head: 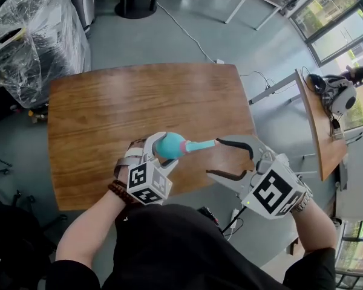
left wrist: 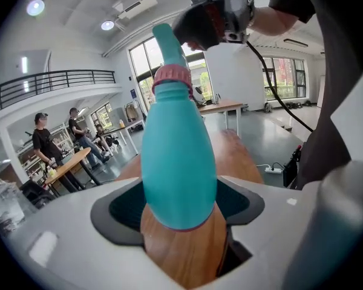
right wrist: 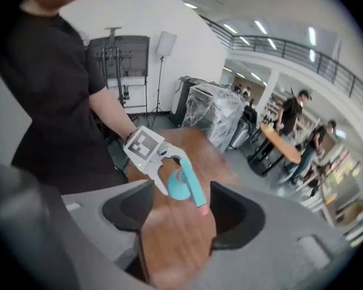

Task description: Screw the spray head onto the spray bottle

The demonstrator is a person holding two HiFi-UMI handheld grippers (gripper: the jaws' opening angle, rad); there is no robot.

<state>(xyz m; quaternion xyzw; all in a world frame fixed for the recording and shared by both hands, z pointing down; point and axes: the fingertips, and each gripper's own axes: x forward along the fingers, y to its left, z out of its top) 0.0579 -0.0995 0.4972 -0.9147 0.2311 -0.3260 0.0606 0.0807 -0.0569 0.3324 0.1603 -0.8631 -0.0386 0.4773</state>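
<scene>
Bottle [head: 172, 145] in left gripper [head: 162, 142], right gripper [head: 213, 157] gaping

Right tongs [right wrist: 178, 213] agape and empty over the wooden table [right wrist: 175, 249], teal spray bottle [right wrist: 191, 187] beyond in the left tongs [right wrist: 173, 176].

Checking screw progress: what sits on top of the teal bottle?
A pink collar caps the spray bottle, with a teal spray head rising from it. The collar covers the threads, so seating cannot be seen.
</scene>
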